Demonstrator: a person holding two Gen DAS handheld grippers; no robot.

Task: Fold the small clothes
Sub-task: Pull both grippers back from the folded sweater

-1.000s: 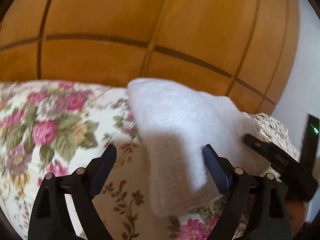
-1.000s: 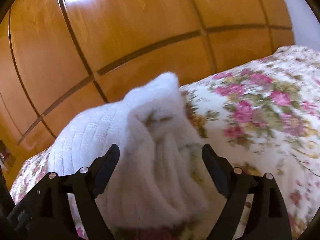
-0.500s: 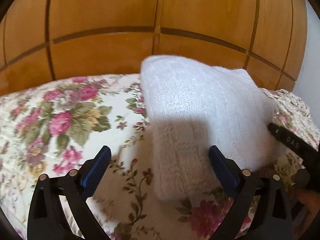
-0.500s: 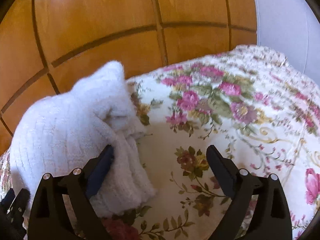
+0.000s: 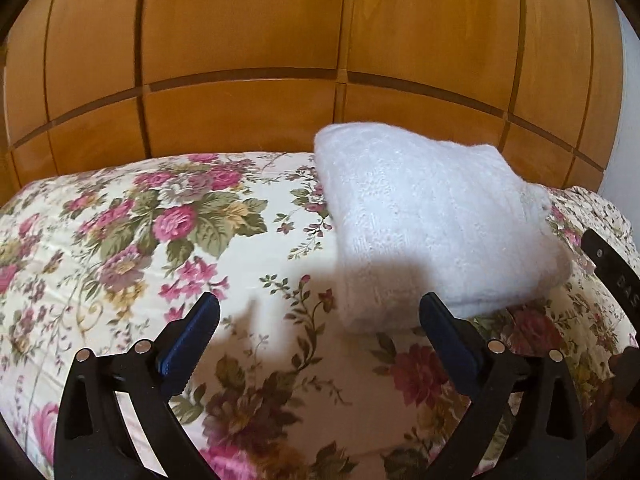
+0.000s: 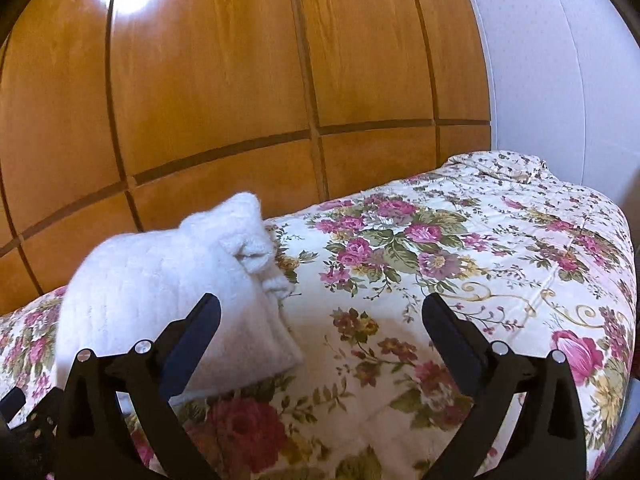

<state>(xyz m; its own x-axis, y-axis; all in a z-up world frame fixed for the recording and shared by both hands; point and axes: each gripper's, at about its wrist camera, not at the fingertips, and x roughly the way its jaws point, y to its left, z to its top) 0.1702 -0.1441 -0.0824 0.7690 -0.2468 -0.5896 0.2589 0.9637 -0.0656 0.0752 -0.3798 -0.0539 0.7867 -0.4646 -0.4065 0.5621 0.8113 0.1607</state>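
Note:
A folded white knit garment (image 5: 432,224) lies as a thick bundle on the floral bedspread (image 5: 120,248), near the wooden wall. My left gripper (image 5: 318,320) is open and empty, just in front of and to the left of the bundle. In the right wrist view the same garment (image 6: 168,292) lies at the left, with a lumpy fold on top. My right gripper (image 6: 320,320) is open and empty, in front of and to the right of the bundle. A finger of the right gripper (image 5: 612,272) shows at the right edge of the left wrist view.
A panelled wooden wall (image 5: 320,60) stands right behind the bed. A white wall (image 6: 552,80) is at the right. The bedspread (image 6: 460,264) stretches right to the bed's edge, with a rumpled corner (image 6: 504,164) at the far end.
Both grippers have drawn back from the white bundle and turned outward, left to the left and right to the right. The bundle stays on the bed.

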